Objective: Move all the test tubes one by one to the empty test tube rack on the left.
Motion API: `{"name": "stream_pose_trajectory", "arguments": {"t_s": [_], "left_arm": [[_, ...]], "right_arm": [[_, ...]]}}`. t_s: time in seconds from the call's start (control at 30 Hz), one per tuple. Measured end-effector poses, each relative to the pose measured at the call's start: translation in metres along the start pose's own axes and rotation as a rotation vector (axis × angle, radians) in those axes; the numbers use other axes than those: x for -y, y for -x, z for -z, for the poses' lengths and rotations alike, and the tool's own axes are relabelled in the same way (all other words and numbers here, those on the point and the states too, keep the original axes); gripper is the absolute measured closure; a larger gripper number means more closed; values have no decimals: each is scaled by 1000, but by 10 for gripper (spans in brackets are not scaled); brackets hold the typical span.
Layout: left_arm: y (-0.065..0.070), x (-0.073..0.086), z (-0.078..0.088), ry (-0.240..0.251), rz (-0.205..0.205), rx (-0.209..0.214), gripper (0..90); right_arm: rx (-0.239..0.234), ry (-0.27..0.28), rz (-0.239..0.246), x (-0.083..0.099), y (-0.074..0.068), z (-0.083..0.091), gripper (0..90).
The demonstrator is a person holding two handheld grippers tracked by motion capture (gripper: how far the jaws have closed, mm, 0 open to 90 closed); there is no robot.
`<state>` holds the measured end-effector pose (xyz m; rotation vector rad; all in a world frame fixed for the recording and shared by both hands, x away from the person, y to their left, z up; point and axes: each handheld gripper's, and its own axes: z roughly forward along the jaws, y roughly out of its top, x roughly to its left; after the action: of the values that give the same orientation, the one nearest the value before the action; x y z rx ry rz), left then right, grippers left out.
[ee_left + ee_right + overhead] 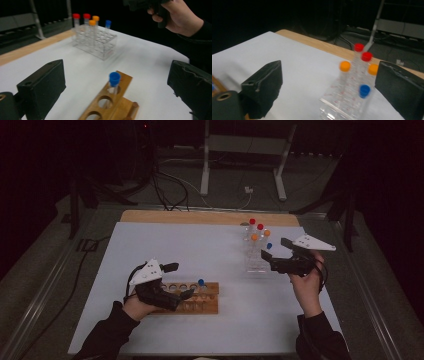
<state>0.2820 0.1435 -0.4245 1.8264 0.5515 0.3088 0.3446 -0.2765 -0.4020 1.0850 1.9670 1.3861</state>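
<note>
Right gripper (274, 249) hovered wide open beside the clear rack (256, 262); closing carelessly on the blue-capped tube (364, 91) could topple neighbouring tubes.

The white table (210, 250) carries a wooden rack (207, 306) near the front and a clear rack (256, 262) farther back.

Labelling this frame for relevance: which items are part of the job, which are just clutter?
In the job:
- wooden rack
- blue-capped tube standing in it
- clear rack with red-, orange- and blue-capped tubes
- left tongs, open
- right tongs, open

Lying about:
- cables on the floor
- metal stand beyond the table
</note>
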Motion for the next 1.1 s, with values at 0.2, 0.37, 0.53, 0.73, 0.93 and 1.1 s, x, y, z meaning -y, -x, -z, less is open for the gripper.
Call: {"name": "stream_pose_trajectory", "arguments": {"t_s": [0.2, 0.37, 0.53, 0.73, 0.93, 1.1], "left_arm": [[-3, 1, 9, 13, -10, -24, 23], [-6, 2, 12, 19, -8, -27, 23], [-6, 2, 13, 23, -13, -27, 23], [-7, 2, 14, 24, -12, -31, 23], [-8, 2, 14, 26, -5, -38, 23], [-9, 2, 15, 26, -7, -42, 23]], "right_arm": [[82, -34, -20, 12, 15, -10, 68], [125, -82, -49, 26, 28, -22, 120], [160, -134, -73, 38, 37, -33, 235], [157, -162, -79, 46, 42, -44, 411], [131, -182, -81, 46, 43, -53, 527], [123, -198, -77, 48, 44, -60, 612]]}}
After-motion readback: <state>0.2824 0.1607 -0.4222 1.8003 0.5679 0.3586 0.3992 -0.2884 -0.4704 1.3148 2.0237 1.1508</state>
